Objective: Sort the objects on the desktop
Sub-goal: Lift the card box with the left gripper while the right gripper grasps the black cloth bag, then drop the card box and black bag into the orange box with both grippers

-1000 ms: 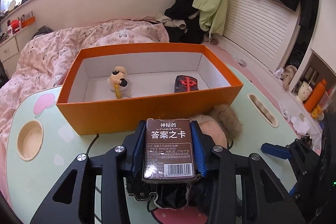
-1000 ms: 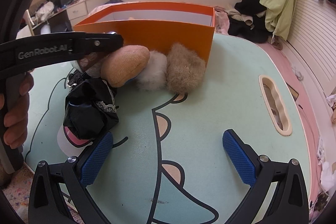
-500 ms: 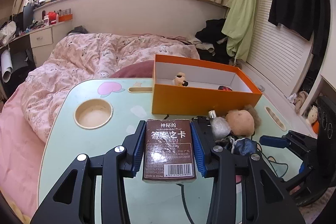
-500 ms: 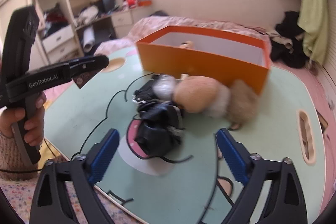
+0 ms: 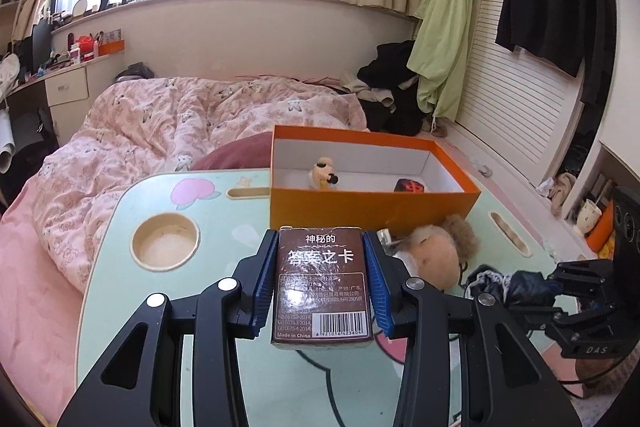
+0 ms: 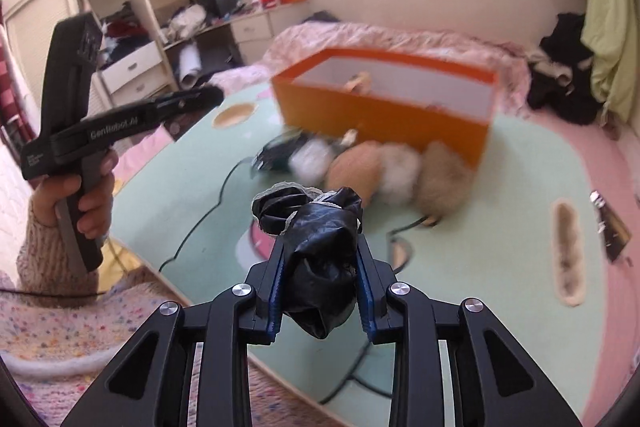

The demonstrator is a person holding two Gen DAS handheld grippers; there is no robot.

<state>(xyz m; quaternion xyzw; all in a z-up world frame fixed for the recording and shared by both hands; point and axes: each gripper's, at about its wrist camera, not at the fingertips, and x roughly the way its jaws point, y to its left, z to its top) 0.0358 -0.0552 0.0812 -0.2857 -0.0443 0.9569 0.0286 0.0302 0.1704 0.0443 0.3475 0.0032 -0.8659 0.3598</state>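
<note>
My left gripper (image 5: 322,287) is shut on a brown card box (image 5: 322,291) with Chinese text and holds it above the green table (image 5: 224,223). My right gripper (image 6: 320,283) is shut on a crumpled black cloth bundle (image 6: 320,247), lifted off the table. The orange box (image 5: 372,205) stands at the table's far side and holds a small figurine (image 5: 324,169) and a dark tile with a red mark (image 5: 410,185). A furry plush toy (image 5: 436,255) lies in front of the box. It also shows in the right wrist view (image 6: 396,173).
A round cup recess (image 5: 165,241) is at the table's left. A black cable (image 6: 224,187) runs across the table. A pink bed (image 5: 180,119) lies behind. The left gripper's handle (image 6: 80,131) and a hand show at left in the right wrist view.
The right gripper has closed on the black cloth bundle and lifted it. The left gripper has pulled further back from the orange box with the card box still held.
</note>
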